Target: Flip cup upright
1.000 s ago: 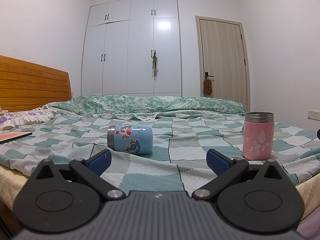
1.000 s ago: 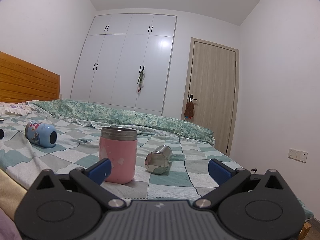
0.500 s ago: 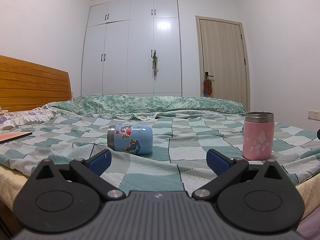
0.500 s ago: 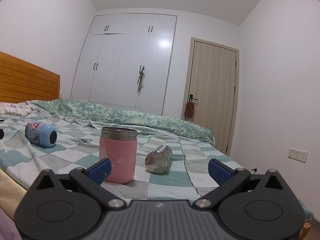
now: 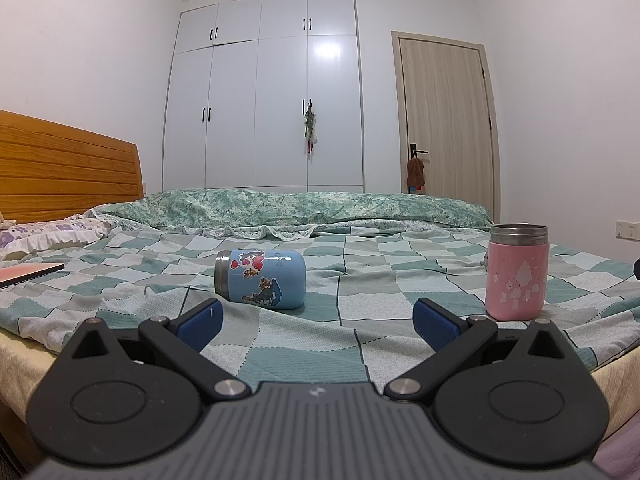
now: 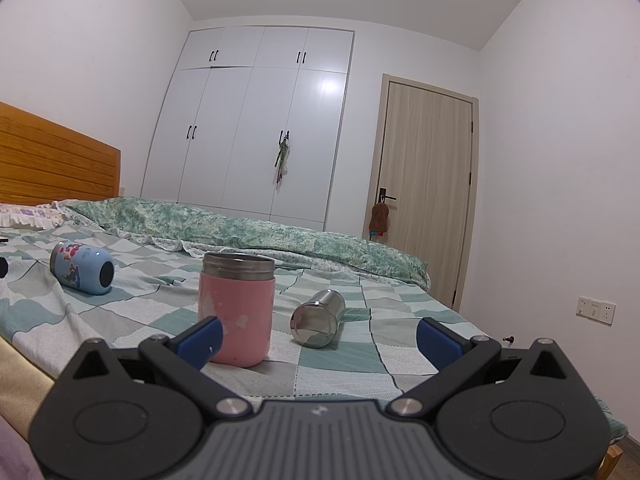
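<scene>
I am at the start of the job: nothing is gripped yet. My left gripper (image 5: 316, 316) hangs at the near edge of the bed (image 5: 280, 344) with its fingers spread wide and nothing between them, and my right gripper (image 6: 318, 338) is spread and empty too. The blue cup (image 5: 260, 279) lies on its side on the checked sheet, ahead of my left gripper and well apart from it. The pink cup (image 5: 517, 271) already stands upright, mouth up.

Next, I judge, I must reach a lying cup, close across its round body, lift, and turn it mouth up. The soft sheet may let it roll or tip.

Only the right view shows a steel cup (image 6: 318, 319) also lying on its side, just beside the pink one, and the blue cup's dark base. The left view shows its metal rim and stickers, plus a flat pink thing (image 5: 28, 273) on the sheet.
</scene>
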Available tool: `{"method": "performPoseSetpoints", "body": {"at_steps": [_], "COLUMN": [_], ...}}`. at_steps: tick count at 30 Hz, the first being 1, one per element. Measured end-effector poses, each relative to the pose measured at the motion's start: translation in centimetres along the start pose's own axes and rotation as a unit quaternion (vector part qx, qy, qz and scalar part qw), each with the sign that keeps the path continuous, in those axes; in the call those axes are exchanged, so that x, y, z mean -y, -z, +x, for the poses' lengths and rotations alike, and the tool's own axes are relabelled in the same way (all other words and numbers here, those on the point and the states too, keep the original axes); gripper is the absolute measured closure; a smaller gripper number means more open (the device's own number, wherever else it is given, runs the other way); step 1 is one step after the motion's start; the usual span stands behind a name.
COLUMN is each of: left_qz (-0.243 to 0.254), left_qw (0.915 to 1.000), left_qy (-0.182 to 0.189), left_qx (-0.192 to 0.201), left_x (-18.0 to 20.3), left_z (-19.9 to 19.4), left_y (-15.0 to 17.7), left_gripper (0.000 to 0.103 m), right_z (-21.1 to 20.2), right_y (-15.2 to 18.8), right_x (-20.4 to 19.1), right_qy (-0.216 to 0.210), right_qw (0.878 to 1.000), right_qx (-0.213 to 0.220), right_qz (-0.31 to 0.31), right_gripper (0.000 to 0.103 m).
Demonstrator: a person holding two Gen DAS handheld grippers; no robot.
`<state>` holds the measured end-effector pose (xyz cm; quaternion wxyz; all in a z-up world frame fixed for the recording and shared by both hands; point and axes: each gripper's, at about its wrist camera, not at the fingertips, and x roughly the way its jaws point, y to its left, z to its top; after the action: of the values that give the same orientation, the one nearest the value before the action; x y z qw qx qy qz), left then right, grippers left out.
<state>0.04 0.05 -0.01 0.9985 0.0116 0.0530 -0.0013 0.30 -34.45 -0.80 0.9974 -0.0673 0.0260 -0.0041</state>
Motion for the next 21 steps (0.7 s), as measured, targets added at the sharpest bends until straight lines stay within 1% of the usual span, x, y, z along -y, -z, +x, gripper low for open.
{"method": "performPoseSetpoints", "body": {"at_steps": [14,17,19,21], "left_qz": [-0.001,-0.012,-0.025,-0.031], "left_qw": [1.0,0.9999,0.9997,0.9994], "left_qy": [-0.002,0.001,0.005,0.007], "left_qx": [0.0,-0.001,-0.002,-0.011], "left_x": [-0.1,-0.6,-1.2,-1.8], "left_z": [0.0,-0.4,-0.4,-0.3], "left_y": [0.1,-0.3,-0.6,-1.1], "left_gripper": [0.0,0.0,0.0,0.0], "right_z": [-0.3,-0.7,-0.7,-0.7], "right_y": [-0.2,-0.6,-1.1,-1.8], "right_x": [-0.1,-0.4,-1.4,-2.7], "right_qy": [-0.004,-0.026,-0.053,-0.076], "right_qw": [1.0,1.0,0.998,0.996], "right_qx": [0.004,0.011,0.025,0.04], "right_qz": [0.001,0.0,-0.006,-0.018], "right_gripper": [0.0,0.0,0.0,0.0]}}
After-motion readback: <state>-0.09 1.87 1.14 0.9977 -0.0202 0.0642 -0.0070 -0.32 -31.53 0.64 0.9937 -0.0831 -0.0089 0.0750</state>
